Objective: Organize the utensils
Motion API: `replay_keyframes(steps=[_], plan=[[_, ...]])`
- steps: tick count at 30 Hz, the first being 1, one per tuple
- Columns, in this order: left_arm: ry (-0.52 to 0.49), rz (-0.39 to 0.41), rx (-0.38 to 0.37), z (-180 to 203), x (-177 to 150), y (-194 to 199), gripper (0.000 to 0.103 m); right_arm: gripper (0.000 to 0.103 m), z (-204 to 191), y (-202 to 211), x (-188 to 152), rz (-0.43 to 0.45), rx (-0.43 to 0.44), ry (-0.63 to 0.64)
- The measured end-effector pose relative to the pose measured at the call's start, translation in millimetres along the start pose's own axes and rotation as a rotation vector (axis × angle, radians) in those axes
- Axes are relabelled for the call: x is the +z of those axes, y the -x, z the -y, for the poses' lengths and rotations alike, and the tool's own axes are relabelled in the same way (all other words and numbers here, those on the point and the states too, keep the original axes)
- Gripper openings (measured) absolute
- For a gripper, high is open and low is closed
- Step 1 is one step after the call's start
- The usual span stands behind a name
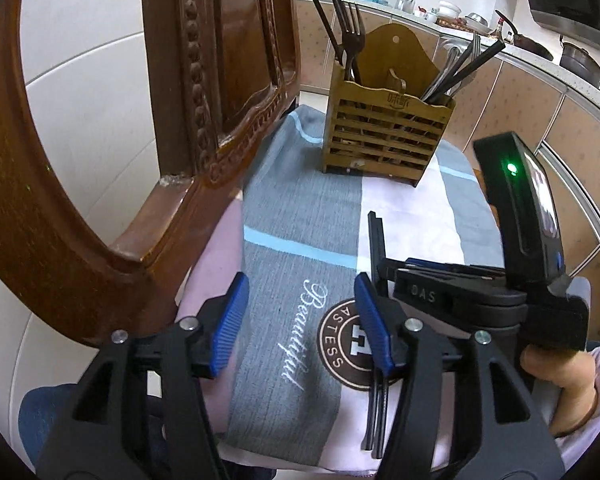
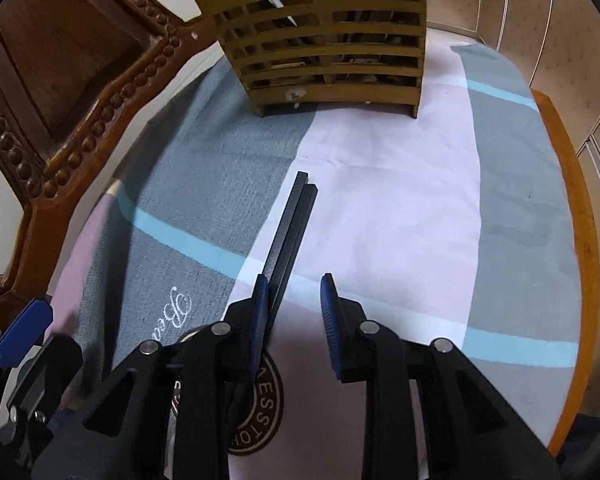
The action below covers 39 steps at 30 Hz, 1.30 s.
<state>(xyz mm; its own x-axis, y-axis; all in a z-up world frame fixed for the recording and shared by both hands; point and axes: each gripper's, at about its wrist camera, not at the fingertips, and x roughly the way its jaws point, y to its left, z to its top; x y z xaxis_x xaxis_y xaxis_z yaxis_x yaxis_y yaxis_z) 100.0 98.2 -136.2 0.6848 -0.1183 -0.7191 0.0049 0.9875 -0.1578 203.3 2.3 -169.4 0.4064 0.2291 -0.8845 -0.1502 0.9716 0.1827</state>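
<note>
A pair of black chopsticks (image 2: 294, 224) lies flat on the patterned cloth (image 2: 400, 200), pointing toward the wooden utensil holder (image 2: 324, 40). My right gripper (image 2: 294, 312) hovers low over their near end, open; the chopsticks run along the inside of its left pad (image 2: 260, 320) and under that finger, not pinched. My left gripper (image 1: 300, 320) is open over the grey cloth with nothing between its pads. The chopsticks (image 1: 376, 240) pass behind its right finger. The holder (image 1: 384, 132) stands upright with forks and dark chopsticks in its left and right compartments.
A carved brown chair back (image 1: 100, 160) rises close on the left. The cloth covers a rounded wooden surface whose orange edge (image 2: 572, 240) shows on the right. A person's hand (image 1: 560, 380) grips the right tool. A kitchen counter (image 1: 500, 40) with pots lies far behind.
</note>
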Motion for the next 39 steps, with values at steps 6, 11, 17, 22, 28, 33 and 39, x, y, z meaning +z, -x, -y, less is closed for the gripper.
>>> replay_keyframes(steps=[6, 11, 17, 22, 28, 33, 39], plan=[[-0.004, -0.022, -0.001, 4, 0, -6, 0.058, 0.03, -15, -7, 21, -0.027, -0.088, 0.036], [0.001, -0.033, 0.005, 0, -2, -7, 0.059, 0.03, -26, -18, 28, -0.076, -0.133, 0.062], [0.017, -0.047, 0.004, -5, -6, -9, 0.06, 0.03, 1, -5, 28, -0.068, -0.011, -0.014], [0.016, -0.064, -0.009, -2, -6, -14, 0.061, 0.03, 35, 1, 41, -0.049, -0.043, -0.106], [-0.016, -0.086, -0.009, 7, -9, -18, 0.062, 0.03, 40, -18, 60, -0.055, -0.078, -0.12], [-0.025, -0.091, -0.007, 7, -10, -18, 0.064, 0.03, 28, -26, 67, -0.052, -0.079, -0.11], [-0.028, -0.1, -0.014, 7, -11, -21, 0.064, 0.03, 9, -38, 71, -0.066, -0.104, -0.083]])
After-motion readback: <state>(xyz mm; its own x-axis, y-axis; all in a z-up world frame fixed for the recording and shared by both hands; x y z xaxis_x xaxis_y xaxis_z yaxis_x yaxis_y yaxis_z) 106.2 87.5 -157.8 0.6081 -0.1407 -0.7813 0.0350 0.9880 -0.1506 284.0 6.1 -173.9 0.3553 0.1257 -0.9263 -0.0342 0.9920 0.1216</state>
